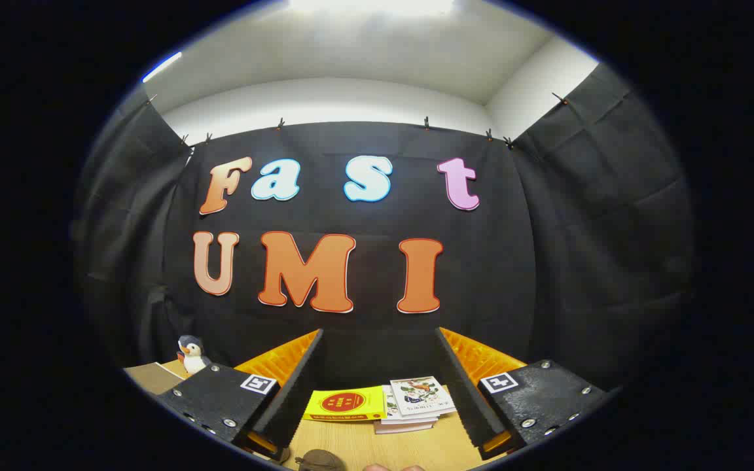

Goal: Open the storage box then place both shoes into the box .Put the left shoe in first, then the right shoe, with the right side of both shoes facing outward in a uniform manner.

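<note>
My gripper (379, 332) is open, held above a wooden table (364, 445) and pointing at the booth's black back wall. Its two fingers stand wide apart with nothing between them. Low between the fingers, at the near edge of what I see, the top of a brown rounded object (318, 460) peeks up; I cannot tell whether it is a shoe. Beside it a sliver of something pale (391, 468) shows, too little to identify.
A yellow book (345, 403) lies flat on the table beyond the fingers, next to a short stack of books (416, 402) with an illustrated cover on top. A small penguin plush (192, 354) stands at the back left by a brown cardboard sheet (148, 376).
</note>
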